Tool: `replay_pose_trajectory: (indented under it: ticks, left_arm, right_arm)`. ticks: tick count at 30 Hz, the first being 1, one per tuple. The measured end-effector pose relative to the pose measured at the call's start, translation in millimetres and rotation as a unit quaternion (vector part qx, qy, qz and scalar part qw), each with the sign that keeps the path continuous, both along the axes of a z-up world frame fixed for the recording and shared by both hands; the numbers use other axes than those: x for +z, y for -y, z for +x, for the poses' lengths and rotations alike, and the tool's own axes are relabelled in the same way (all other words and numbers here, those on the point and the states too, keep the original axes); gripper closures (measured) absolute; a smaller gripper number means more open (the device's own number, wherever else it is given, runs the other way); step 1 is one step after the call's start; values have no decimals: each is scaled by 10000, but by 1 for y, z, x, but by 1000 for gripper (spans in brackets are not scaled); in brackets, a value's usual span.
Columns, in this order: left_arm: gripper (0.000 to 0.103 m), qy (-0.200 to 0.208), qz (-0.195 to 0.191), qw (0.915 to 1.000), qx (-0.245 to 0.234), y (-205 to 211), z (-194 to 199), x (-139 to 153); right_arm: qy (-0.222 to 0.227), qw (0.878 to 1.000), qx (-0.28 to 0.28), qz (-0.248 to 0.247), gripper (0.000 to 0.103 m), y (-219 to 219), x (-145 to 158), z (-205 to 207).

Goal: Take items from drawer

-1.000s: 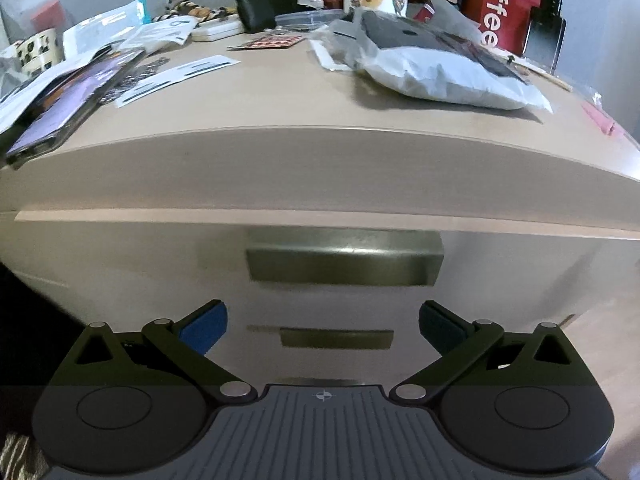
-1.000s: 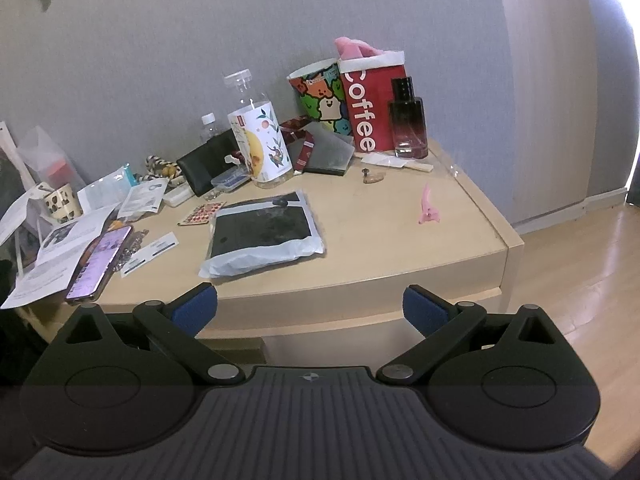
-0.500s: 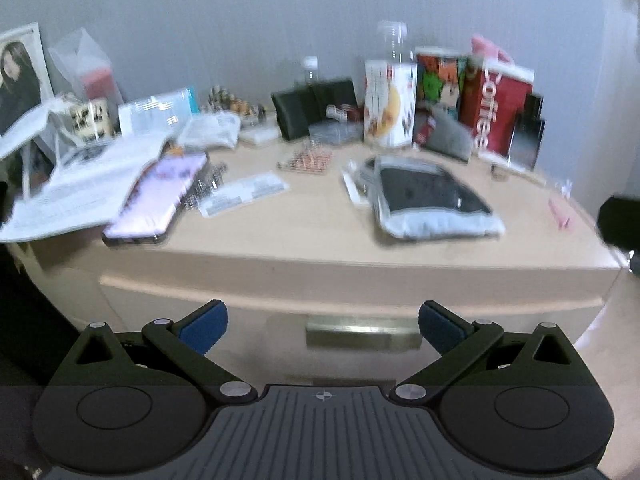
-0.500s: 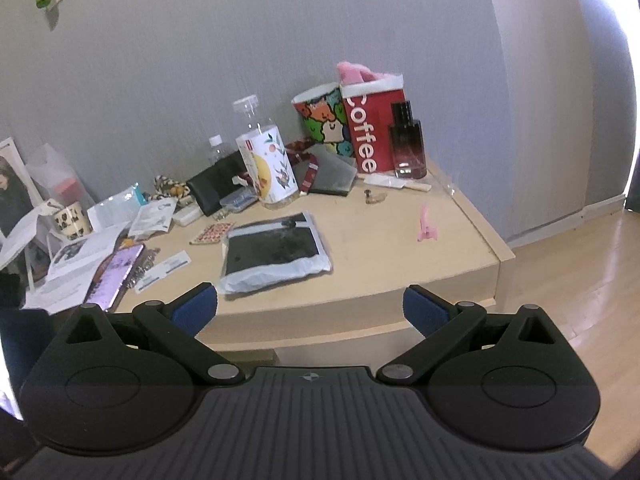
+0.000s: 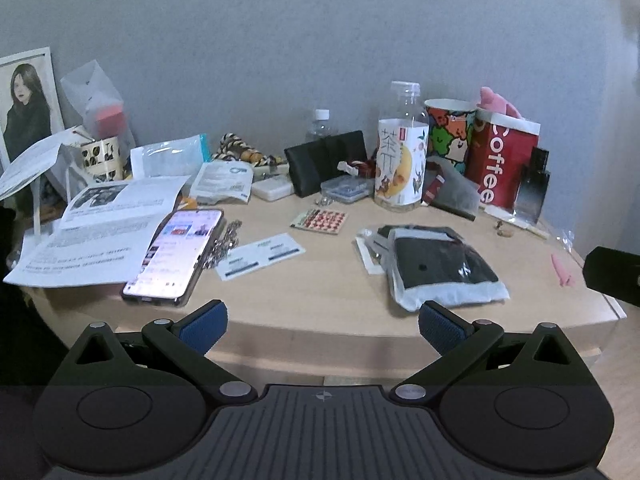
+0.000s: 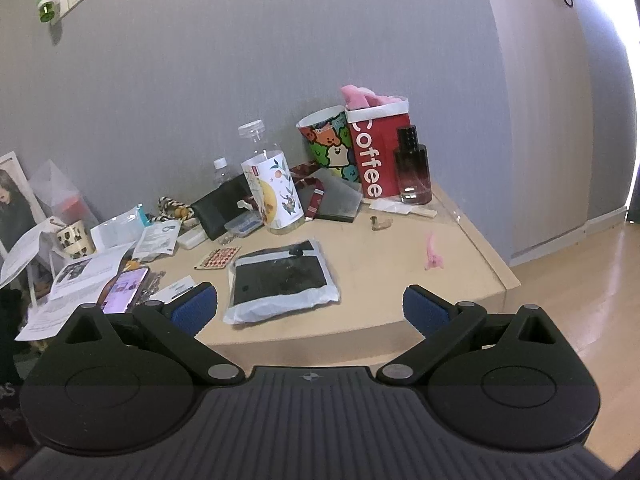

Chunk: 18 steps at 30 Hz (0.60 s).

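Observation:
A light wood cabinet (image 5: 320,296) carries a cluttered top; its drawer front (image 5: 332,360) is almost hidden behind my left gripper's body, and only a sliver of the handle (image 5: 348,380) shows. A black item in a clear bag (image 5: 440,268) lies on the cabinet top, also seen as the bagged item (image 6: 280,280) in the right wrist view. My left gripper (image 5: 322,322) is open and holds nothing, raised in front of the cabinet's edge. My right gripper (image 6: 310,306) is open and holds nothing, further back; the dark right gripper body (image 5: 612,276) shows at the left view's right edge.
On the cabinet top are a lit phone (image 5: 176,252), papers (image 5: 100,236), a tea bottle (image 5: 400,156), a red Coffee bag (image 5: 504,160), a dark perfume bottle (image 6: 412,168), a pink clip (image 6: 432,254) and a black pouch (image 5: 324,160). Wood floor (image 6: 580,280) lies to the right.
My left gripper has risen and tilted up from facing the drawer fronts to looking over the cabinet top. The right gripper has pulled back and up slightly. Both stayed open.

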<state>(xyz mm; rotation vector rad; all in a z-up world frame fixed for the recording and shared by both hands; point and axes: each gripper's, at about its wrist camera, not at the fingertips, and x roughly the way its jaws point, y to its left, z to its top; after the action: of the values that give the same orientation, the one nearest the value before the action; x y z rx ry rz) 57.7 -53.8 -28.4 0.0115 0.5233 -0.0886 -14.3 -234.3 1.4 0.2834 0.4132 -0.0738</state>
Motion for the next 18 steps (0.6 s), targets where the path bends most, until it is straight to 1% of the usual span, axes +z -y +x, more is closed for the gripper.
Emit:
replay_pose_trajectory:
  ticks: [5,10,14,18]
  left_arm:
    - [0,107,81,9999,5,0,18,-1]
    - [0,239,123,9996,83,-1,46,-1]
    - [0,384,147,9991,116,-2,72,-2]
    - [0,416,148,9988,189,-1,106,-4]
  right_arm:
    - [79,9999,17,-70,1,0,1,21]
    - [226,9997,44,-125,1,2,-1,44]
    - [342,9993,36,-130,1,7,-4,70]
    - [396,9990,140,-156,1,12,-11,105]
